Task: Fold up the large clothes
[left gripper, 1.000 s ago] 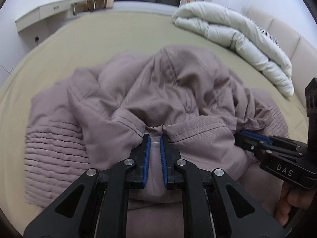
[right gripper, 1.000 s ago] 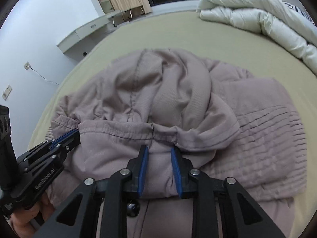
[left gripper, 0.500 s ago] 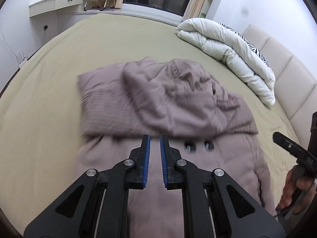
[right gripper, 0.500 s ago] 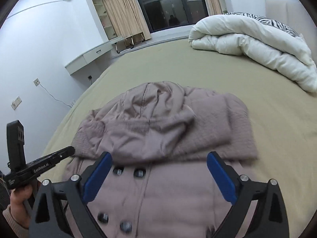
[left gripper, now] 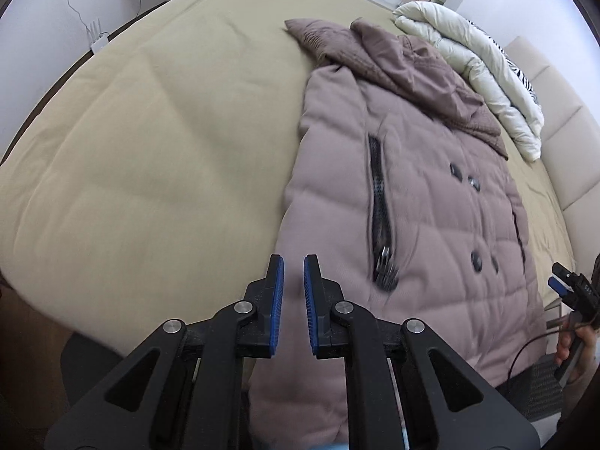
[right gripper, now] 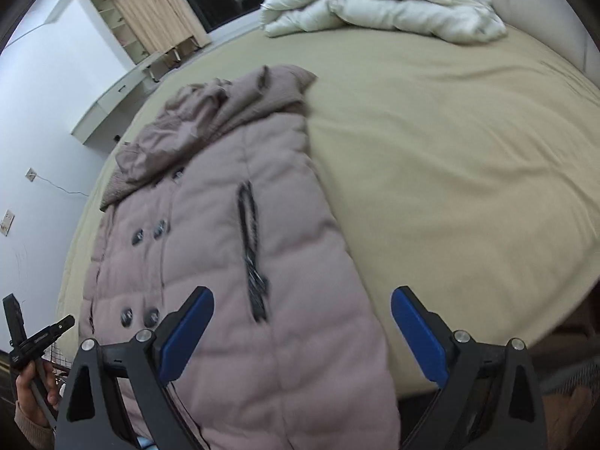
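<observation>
A long mauve quilted coat (left gripper: 431,202) lies face up lengthwise on the bed, with dark buttons, a black pocket zip and its hood folded down over the collar at the far end. It also shows in the right wrist view (right gripper: 232,262). My left gripper (left gripper: 293,262) hovers above the coat's near left edge, its blue pads close together with a narrow gap and nothing between them. My right gripper (right gripper: 302,294) is wide open and empty above the coat's lower right part. Each gripper shows at the edge of the other view.
The beige bed (left gripper: 150,142) spreads wide on both sides of the coat. A rolled white duvet (right gripper: 378,3) lies at the far end by the padded headboard (left gripper: 562,142). A desk and curtains (right gripper: 150,33) stand beyond the bed.
Both grippers let go of the hood and pulled back toward the foot of the bed. The hood now lies folded over the collar. The right gripper opened wide.
</observation>
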The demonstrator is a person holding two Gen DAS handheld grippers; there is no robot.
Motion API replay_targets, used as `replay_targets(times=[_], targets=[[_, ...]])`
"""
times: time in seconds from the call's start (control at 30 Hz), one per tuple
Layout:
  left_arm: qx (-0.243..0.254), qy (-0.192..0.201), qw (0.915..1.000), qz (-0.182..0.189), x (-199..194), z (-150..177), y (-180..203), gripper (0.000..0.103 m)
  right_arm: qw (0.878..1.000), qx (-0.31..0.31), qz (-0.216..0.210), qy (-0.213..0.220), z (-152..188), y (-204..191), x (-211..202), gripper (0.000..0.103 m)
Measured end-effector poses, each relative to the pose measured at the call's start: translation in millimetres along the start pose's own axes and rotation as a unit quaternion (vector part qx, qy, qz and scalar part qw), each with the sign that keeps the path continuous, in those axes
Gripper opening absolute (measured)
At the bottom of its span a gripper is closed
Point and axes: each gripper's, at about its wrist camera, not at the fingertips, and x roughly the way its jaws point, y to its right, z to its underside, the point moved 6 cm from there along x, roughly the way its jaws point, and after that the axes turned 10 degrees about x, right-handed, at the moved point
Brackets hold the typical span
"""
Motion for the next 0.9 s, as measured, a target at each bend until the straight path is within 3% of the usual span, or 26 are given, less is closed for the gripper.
replay_targets(times=[0.07, 0.13, 0.17, 0.2, 0.3, 0.53, 0.77, 0.9], targets=[[-0.011, -0.011, 0.9998, 0.008, -3, 18, -4, 0.018, 1.0, 0.016, -0.006, -0.013, 13, 11, -1, 0.099], [-0.023, -0.018, 0.9995, 0.015, -5, 35, -7, 0.048, 0.999, 0.026, -0.003, -0.018, 22, 19, -3, 0.099], [-0.027, -0.017, 0.9993, 0.018, -7, 39, -8, 0.072, 0.999, 0.03, -0.002, -0.017, 25, 23, -4, 0.099], [-0.028, -0.012, 0.9993, 0.022, -11, 44, -8, 0.074, 0.999, 0.033, -0.004, -0.016, 28, 25, -6, 0.099], [-0.015, -0.025, 0.9993, 0.025, -14, 60, -6, 0.074, 0.999, 0.038, -0.007, -0.019, 36, 32, -10, 0.099], [-0.015, -0.08, 0.9929, 0.086, -2, 92, 4, 0.074, 0.995, 0.073, -0.042, -0.06, 49, 52, -10, 0.099], [-0.069, -0.123, 0.9826, 0.12, 22, 113, -13, 0.074, 0.988, 0.082, -0.064, -0.112, 66, 57, -1, 0.096], [-0.066, -0.131, 0.9809, 0.127, 29, 115, -14, 0.074, 0.986, 0.079, -0.068, -0.126, 74, 59, 4, 0.09]])
